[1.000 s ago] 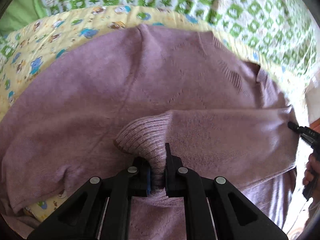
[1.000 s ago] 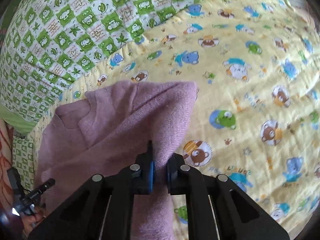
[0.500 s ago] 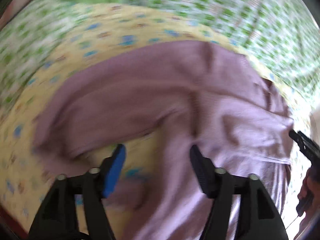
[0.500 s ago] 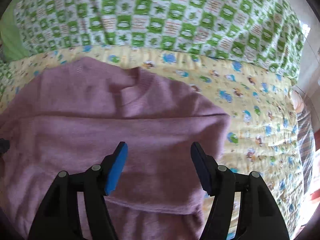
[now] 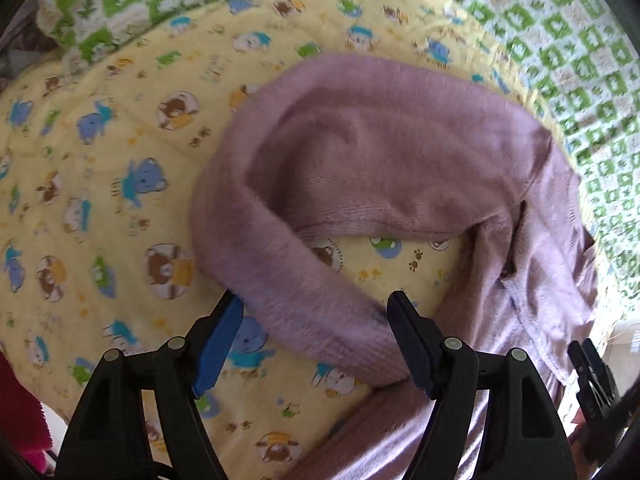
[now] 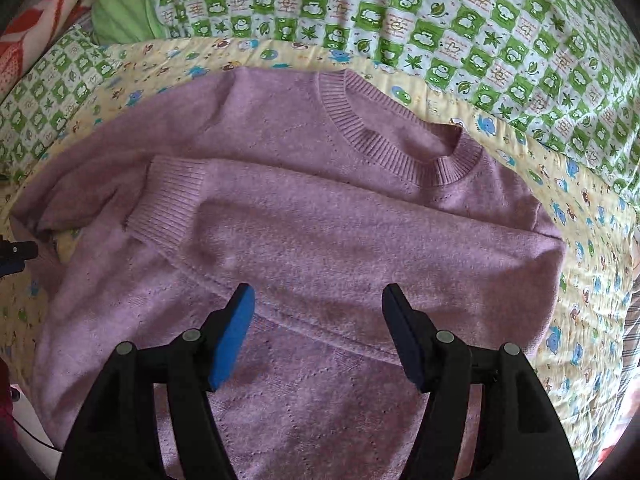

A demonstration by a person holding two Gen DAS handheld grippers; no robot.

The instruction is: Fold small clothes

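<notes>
Mauve knit sweater (image 6: pixel 304 216) on yellow cartoon-print blanket (image 5: pixel 120 184), green checked quilt (image 6: pixel 460 12) behind, both grippers' fingers (image 5: pixel 218 338) spread, empty

Sweater (image 6: pixel 320 240) lies flat on blanket (image 6: pixel 580 248), centre of the right wrist frame, neckline (image 6: pixel 400 136) toward upper right. One sleeve (image 6: pixel 340 240) lies folded across the chest, cuff (image 6: pixel 168 204) at centre left. Quilt (image 6: pixel 440 12) spans the top, behind the blanket. Left wrist frame: other sleeve (image 5: pixel 280 264) curves from centre down to lower centre, on the blanket (image 5: pixel 100 160).
</notes>
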